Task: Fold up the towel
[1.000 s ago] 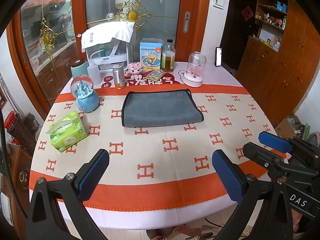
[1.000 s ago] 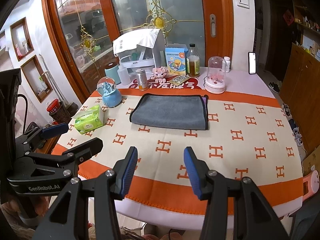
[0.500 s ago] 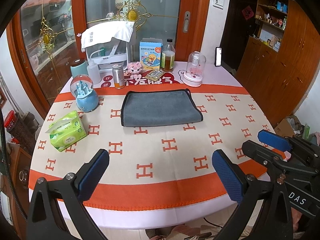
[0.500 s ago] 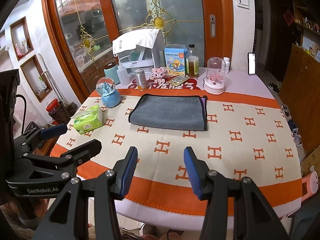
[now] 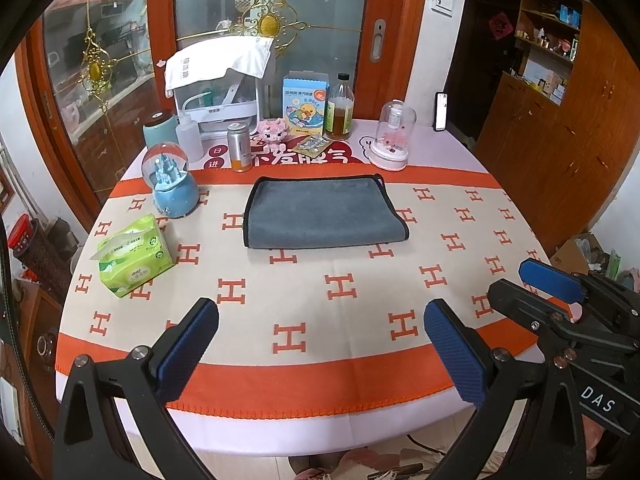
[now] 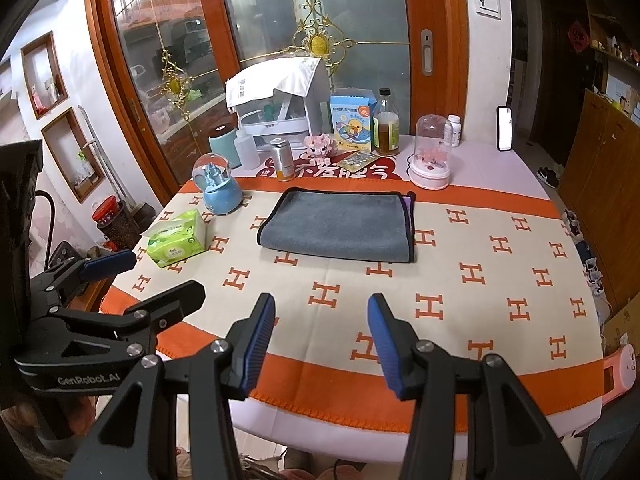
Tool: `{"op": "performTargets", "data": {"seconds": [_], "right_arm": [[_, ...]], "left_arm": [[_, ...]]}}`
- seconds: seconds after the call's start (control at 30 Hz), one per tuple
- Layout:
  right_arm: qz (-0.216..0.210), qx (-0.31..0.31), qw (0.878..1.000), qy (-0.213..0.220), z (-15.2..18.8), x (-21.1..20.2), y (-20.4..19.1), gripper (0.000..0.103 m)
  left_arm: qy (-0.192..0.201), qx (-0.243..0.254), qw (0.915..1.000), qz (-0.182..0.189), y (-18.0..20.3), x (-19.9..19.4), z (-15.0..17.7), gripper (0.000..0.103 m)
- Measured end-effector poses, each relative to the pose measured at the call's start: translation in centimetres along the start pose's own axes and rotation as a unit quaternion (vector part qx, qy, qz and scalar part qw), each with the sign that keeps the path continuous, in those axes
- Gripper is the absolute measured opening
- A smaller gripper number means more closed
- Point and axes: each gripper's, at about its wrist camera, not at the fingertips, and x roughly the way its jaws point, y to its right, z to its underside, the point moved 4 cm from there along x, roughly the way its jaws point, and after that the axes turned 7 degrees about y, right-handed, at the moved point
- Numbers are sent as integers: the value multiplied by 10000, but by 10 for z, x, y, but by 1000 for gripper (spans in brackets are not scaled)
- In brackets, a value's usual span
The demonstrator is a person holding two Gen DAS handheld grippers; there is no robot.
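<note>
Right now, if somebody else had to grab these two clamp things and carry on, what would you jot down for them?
Left gripper: jaws wide open, empty, hovering over the near edge of the table.
Right gripper: jaws open, empty, also at the near edge.
Towel: grey, lying flat mid-table and already folded, layered edges showing at its right end. Neither gripper touches it.
Nearby: tissue pack and snow globe to the towel's left.
Done: at least one fold, it seems.
Left: possibly another fold; I can't tell how many are wanted.
</note>
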Motion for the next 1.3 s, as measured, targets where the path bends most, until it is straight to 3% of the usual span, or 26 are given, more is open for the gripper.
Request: {"op": "performTargets", "data": {"seconds": [1.3], "right_arm": [[-122,-87,9999,-27,2,5,-10,48]], "left_arm": [[-130,-62,9998,-101,-4,9,1,102]]}}
